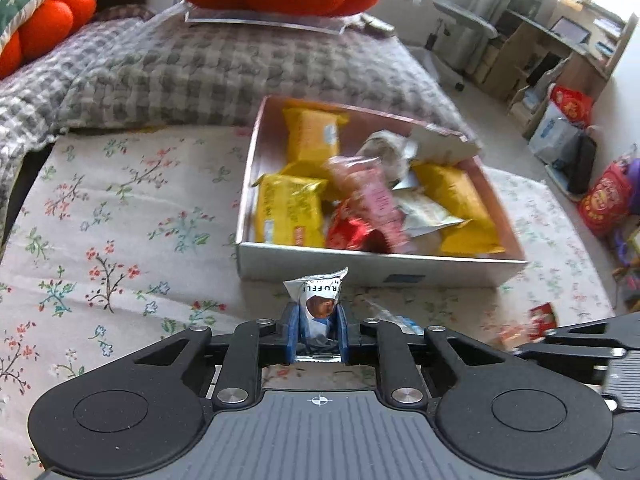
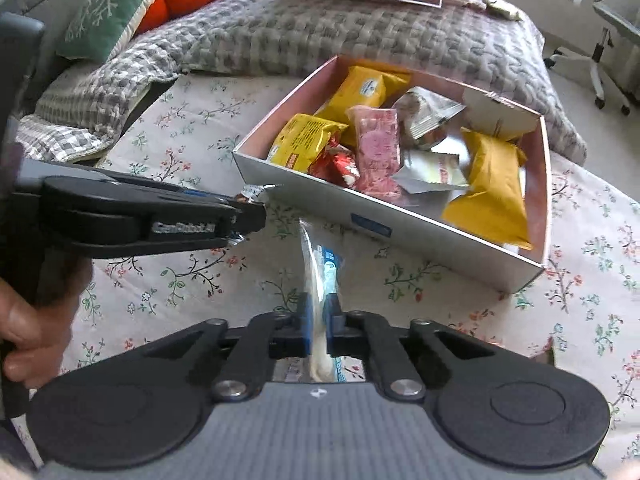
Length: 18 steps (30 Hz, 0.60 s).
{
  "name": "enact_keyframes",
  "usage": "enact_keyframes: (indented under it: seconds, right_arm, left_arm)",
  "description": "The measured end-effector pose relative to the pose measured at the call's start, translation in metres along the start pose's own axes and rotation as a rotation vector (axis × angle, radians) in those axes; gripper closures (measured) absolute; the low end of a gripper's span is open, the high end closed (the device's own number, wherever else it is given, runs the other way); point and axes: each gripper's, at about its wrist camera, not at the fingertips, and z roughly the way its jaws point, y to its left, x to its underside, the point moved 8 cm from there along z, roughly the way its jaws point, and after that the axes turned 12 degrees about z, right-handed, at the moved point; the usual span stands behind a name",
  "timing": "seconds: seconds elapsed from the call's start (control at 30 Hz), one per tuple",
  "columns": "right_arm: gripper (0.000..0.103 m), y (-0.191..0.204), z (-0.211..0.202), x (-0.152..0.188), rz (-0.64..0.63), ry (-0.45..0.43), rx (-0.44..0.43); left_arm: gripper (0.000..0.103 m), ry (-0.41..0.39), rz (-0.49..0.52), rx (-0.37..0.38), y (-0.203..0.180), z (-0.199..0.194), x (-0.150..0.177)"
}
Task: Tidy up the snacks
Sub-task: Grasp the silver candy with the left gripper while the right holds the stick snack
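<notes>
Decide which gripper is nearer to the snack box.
Left. The left gripper, holding a truffle packet, sits just in front of the box wall. The right gripper, holding a clear packet, is farther back.

left tool (image 1: 319, 332): black linkage | blue pads | silver screws

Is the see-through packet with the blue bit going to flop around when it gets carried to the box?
Probably yes. The clear packet looks like thin film, and the right gripper pinches only its lower part, so the free top would likely sway or bend. It seems light, since the fingers hold it up edge-on. Smooth plastic might also slip a little.
</notes>
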Motion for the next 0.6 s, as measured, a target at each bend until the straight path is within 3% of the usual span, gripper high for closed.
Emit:
enact_keyframes:
  seconds: [0.47, 0.5, 0.6]
  right_arm:
    - [0.101, 0.0, -0.004, -0.007, 0.022, -0.058, 0.012]
    - [0.099, 0.001, -0.003, -0.006, 0.025, -0.055, 0.004]
    - [0.072, 0.003, 0.013, 0.003, 0.017, -0.001, -0.012]
  left_arm:
    - [0.086, -0.063, -0.002, 0.029, -0.006, -0.017, -0.014]
    - [0.086, -0.062, -0.006, 0.027, -0.006, -0.016, -0.015]
    - [0.086, -0.06, -0.004, 0.017, -0.005, -0.015, -0.014]
